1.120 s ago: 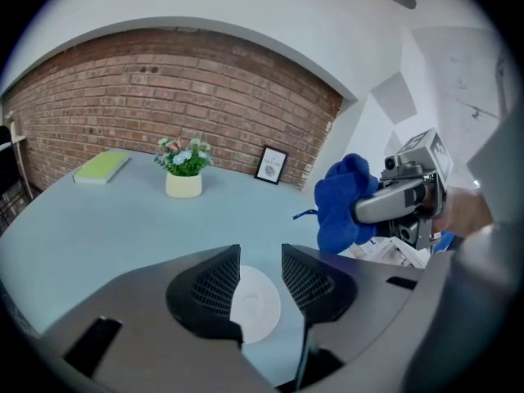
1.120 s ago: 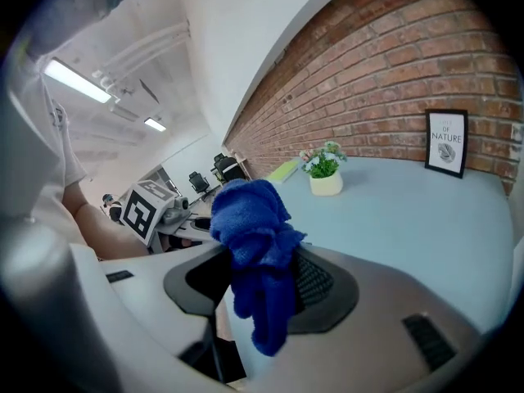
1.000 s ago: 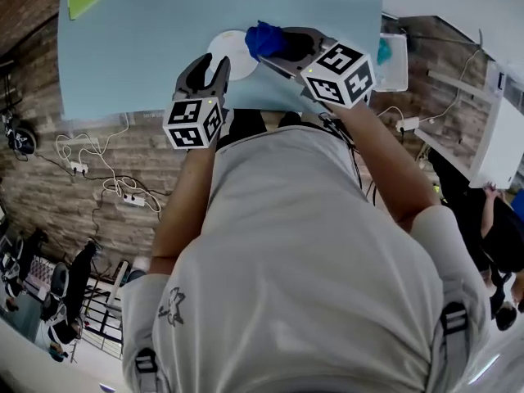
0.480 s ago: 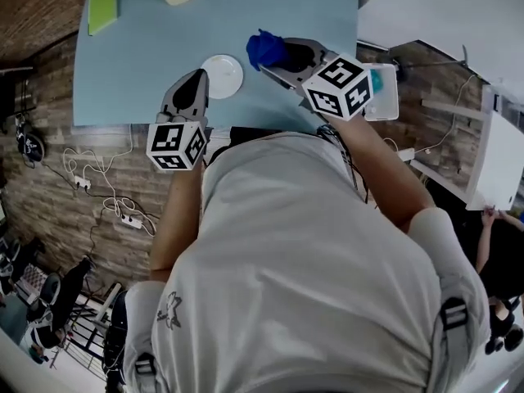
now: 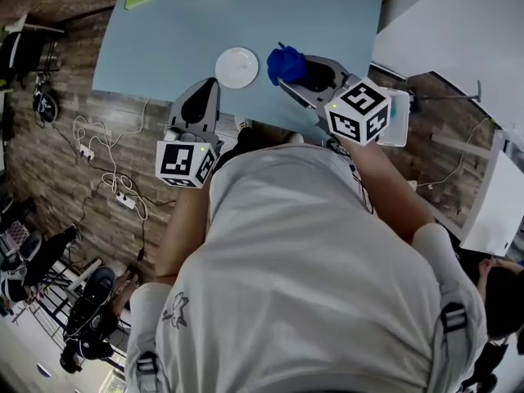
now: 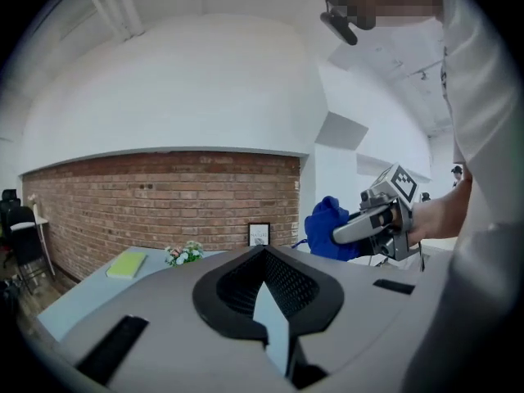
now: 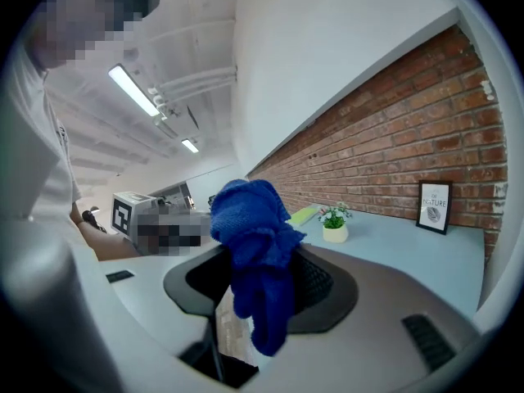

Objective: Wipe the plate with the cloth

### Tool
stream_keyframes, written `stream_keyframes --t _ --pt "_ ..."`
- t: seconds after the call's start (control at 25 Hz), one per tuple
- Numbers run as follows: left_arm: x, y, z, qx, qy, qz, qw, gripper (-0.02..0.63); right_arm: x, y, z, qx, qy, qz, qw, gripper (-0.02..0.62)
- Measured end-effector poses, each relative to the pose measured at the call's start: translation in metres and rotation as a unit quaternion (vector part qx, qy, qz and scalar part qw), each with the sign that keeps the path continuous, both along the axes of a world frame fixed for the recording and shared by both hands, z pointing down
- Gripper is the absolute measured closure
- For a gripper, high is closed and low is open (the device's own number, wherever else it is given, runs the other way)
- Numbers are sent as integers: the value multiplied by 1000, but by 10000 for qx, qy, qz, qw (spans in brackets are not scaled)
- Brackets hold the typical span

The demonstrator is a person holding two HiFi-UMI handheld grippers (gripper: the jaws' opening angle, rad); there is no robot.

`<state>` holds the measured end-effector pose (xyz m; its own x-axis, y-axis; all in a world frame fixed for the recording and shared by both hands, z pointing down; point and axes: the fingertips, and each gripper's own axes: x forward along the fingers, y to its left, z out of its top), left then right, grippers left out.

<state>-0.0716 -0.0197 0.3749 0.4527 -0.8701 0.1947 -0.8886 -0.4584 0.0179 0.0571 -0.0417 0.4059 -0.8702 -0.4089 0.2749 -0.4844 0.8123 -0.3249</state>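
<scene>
Blue cloth (image 7: 254,252) pinched in right gripper (image 5: 288,79); left gripper (image 5: 211,87) jaws pressed together, nothing between.
White plate (image 5: 237,67) lies on pale-blue table (image 5: 319,15), between the two gripper tips in head view. Framed print (image 7: 434,206) against brick wall: "NATURE" legible.

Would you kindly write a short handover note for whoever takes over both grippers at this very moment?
Left gripper: shut, empty, held up over the near table edge, just short of the plate.
Right gripper: shut on the blue cloth, which hangs bunched from its jaws, lifted beside the plate.
Plate: white, flat on the blue table, touched by neither gripper.
Done: cloth is in hand. Whether the plate has been wiped cannot be told.
Left: probably bring the cloth down onto the plate and wipe.
</scene>
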Motion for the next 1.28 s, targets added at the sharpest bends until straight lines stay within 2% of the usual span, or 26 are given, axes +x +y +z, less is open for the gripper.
stream_keyframes --t 0.24,0.68,1.0,1.28 --pt "-18 47 -20 307 -199 -27 9993 598 -26 44 -19 402 12 -69 9992 414" --pt "-61 102 -37 227 467 240 9984 598 -56 94 -42 725 -81 620 9954 414" --pt "-108 171 -24 -5 699 431 9966 598 -114 174 -48 802 -272 661 9942 414" --pt "-119 228 -12 -122 827 699 9940 598 -125 238 -42 842 -235 862 9924 415"
